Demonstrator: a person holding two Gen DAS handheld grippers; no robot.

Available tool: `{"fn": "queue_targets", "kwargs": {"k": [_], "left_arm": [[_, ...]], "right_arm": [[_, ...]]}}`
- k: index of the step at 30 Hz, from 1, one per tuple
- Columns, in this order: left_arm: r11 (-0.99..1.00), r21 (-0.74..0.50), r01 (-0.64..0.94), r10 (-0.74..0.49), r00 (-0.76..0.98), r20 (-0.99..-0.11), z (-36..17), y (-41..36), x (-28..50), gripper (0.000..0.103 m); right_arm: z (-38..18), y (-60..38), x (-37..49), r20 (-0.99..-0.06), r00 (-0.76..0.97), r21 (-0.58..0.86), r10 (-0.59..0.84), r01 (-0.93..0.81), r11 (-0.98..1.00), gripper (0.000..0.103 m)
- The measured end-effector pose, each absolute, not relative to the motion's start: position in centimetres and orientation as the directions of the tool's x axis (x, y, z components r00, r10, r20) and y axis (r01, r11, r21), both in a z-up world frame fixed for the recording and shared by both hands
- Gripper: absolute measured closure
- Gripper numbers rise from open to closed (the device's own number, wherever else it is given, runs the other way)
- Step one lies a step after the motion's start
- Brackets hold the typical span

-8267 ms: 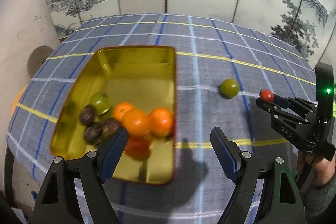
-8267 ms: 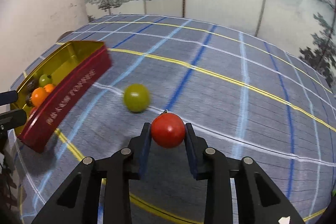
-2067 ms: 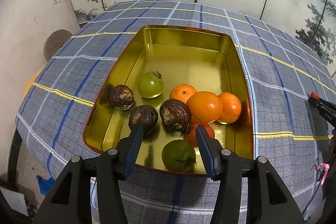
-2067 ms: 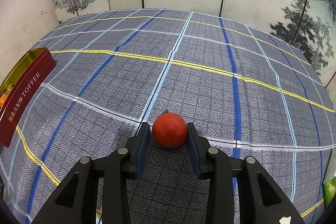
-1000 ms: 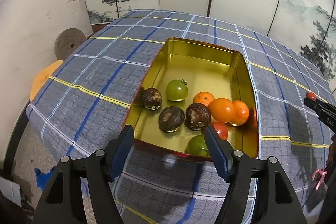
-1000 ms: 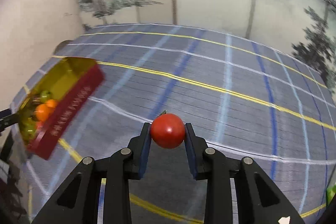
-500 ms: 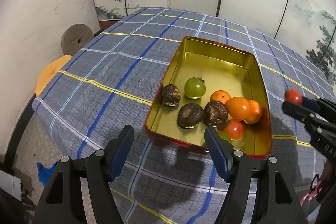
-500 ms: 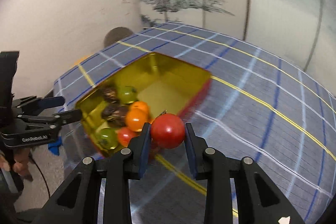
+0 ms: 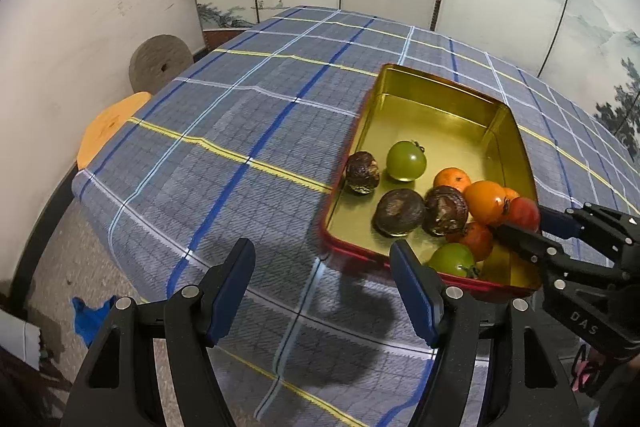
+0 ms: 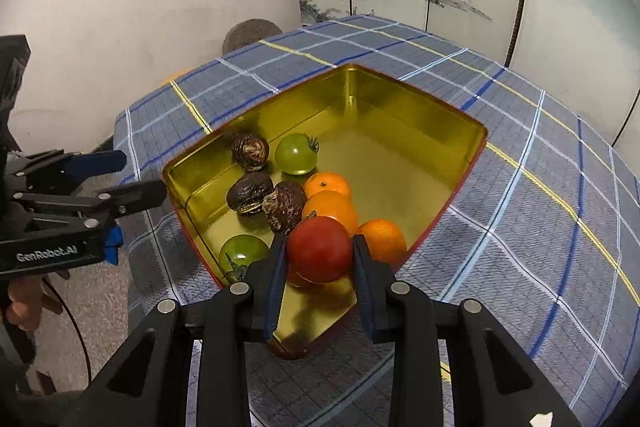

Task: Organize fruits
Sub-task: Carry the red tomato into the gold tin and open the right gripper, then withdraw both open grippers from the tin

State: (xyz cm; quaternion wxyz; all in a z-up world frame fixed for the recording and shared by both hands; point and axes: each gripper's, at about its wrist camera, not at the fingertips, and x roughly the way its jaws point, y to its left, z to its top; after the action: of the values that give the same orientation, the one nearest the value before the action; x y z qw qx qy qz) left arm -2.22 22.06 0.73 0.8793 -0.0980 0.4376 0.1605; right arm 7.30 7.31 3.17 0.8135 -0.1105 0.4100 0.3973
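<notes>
One red tomato (image 10: 319, 250), clenched in the right gripper (image 10: 320, 259) jaws, hangs over the near corner of the gold tin (image 10: 440, 115) and is not yet let go. Two green tomatoes, several oranges (image 10: 327, 185) and three dark fruits (image 10: 250, 150) already lie inside. The left gripper (image 9: 322, 291) hovers just beside the tin, jaws apart and empty. No loose fruit shows on the checked bench (image 9: 240, 131), so this looks like the last piece.

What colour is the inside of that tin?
Shiny gold inside the tin, seen best from the right wrist view.
</notes>
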Motion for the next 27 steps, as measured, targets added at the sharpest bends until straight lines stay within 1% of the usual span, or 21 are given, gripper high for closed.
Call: {"fn": "queue_targets", "kwargs": {"k": [9,16,20,21,22,24,27], "left_arm": [[0.93,-0.04,-0.366,0.186,0.562,-0.806,0.4,22.2,-2.4,0.033],[0.933,-0.038,-0.357,0.182,0.564,-0.806,0.6,21.7,-2.4,0.033],[0.934,-0.036,-0.356,0.182,0.56,-0.808,0.6,21.5,-2.4,0.033],[0.934,-0.031,-0.355,0.185,0.558,-0.809,0.6,21.4,-2.4,0.033],[0.935,-0.028,-0.354,0.186,0.556,-0.81,0.6,21.2,-2.3,0.033],[0.936,-0.026,-0.35,0.185,0.555,-0.811,0.6,21.0,-2.3,0.033],[0.939,-0.022,-0.342,0.183,0.555,-0.811,0.7,20.5,-2.2,0.033]], "right_arm": [[2.0,8.8,7.4,-0.771,0.368,0.096,0.519,-0.739,0.667,0.074],[2.0,9.5,7.7,-0.773,0.376,0.1,0.512,-0.723,0.683,0.072],[2.1,9.3,7.6,-0.773,0.376,0.108,0.511,-0.715,0.69,0.061],[2.3,9.3,7.5,-0.77,0.377,0.113,0.515,-0.713,0.692,0.055],[2.6,9.1,7.3,-0.766,0.384,0.11,0.516,-0.713,0.693,0.051],[3.1,8.9,6.8,-0.76,0.39,0.11,0.52,-0.712,0.694,0.033],[3.8,8.2,5.9,-0.755,0.401,0.105,0.519,-0.707,0.699,0.025]]}}
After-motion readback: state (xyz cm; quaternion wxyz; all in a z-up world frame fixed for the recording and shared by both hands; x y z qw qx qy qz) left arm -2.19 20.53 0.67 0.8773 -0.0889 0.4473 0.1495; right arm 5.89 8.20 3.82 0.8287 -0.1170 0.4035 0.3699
